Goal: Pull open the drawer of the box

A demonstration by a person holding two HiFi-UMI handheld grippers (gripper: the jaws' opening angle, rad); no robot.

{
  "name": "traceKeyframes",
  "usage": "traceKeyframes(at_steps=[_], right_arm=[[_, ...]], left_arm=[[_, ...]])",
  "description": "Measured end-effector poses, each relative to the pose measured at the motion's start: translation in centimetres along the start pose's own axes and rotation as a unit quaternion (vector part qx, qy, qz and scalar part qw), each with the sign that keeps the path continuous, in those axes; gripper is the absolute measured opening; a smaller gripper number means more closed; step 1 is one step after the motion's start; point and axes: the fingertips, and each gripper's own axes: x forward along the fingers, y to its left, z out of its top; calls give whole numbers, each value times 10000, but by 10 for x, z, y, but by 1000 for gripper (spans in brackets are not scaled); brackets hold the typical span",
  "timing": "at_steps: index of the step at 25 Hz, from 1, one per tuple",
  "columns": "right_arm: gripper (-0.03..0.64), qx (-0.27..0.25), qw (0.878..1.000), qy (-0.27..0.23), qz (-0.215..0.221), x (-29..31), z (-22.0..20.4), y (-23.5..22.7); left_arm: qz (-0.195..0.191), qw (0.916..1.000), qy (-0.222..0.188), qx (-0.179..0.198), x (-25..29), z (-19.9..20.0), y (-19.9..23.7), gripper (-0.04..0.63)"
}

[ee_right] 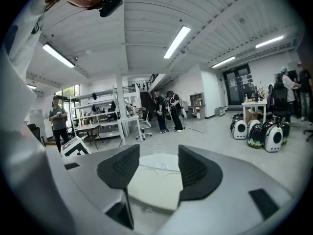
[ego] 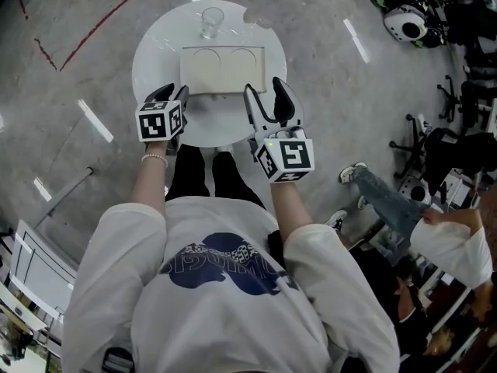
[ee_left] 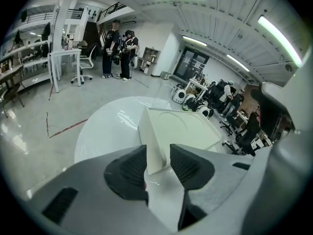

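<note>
A grey concrete floor (ego: pixel 93 53) lies under you, and a round white table (ego: pixel 151 49) stands in the upper middle of the head view. Nearest to you, at the table's lower edge, your left gripper (ego: pixel 175 93) is at the lower left corner of the flat cream rectangular box (ego: pixel 225 68). Its jaws are spread, and in the left gripper view that corner stands between the ribbed dark pads (ee_left: pixel 129 168). You cannot tell whether the pads touch it.

Your right gripper (ego: pixel 264 92) is at the box's lower right corner, tilted, with its jaws wide apart and nothing gripped. In its own view the box lies beyond the gap.

The box sits closed in the middle of the table, with two shallow circles pressed into its top. Just above it in the frame a clear drinking glass (ego: pixel 210 22) stands upright near the table's far rim.

Farther off, at the upper left of the left gripper view, people (ee_left: pixel 120 48) stand beside a white desk (ee_left: pixel 63 62).
</note>
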Motion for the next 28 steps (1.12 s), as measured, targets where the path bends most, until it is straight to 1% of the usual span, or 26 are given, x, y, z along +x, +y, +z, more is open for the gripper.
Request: traceKeyframes(at_steps=[5,10,12,15,18,22,28], right_arm=[[227,30,10000,14,-62,3,-1,-5],[227,49,10000,33,-68,6,-3,-7],[227,48,10000,64,-56,7,-6,-6],[227,69,9998,173,-20,7,-16,-2],[227,116,9993,368,13,6,-34,3],[227,192,9970,748,73,8,-68,13],[227,407,9886,1440,191,16,-125,30]], left_arm=[[-2,9998,179,-55,8,0,2,136],[-102,9993,341,-142,11,-1,-1,98],[-116,9991,373,-183,12,-1,-2,78],[-106,9989,360,-271,12,-1,-2,75],[-103,9988,348,-314,11,-1,-2,75],[-110,9987,332,-361,12,-1,-3,75],[-105,9981,380,-474,12,-1,-1,74]])
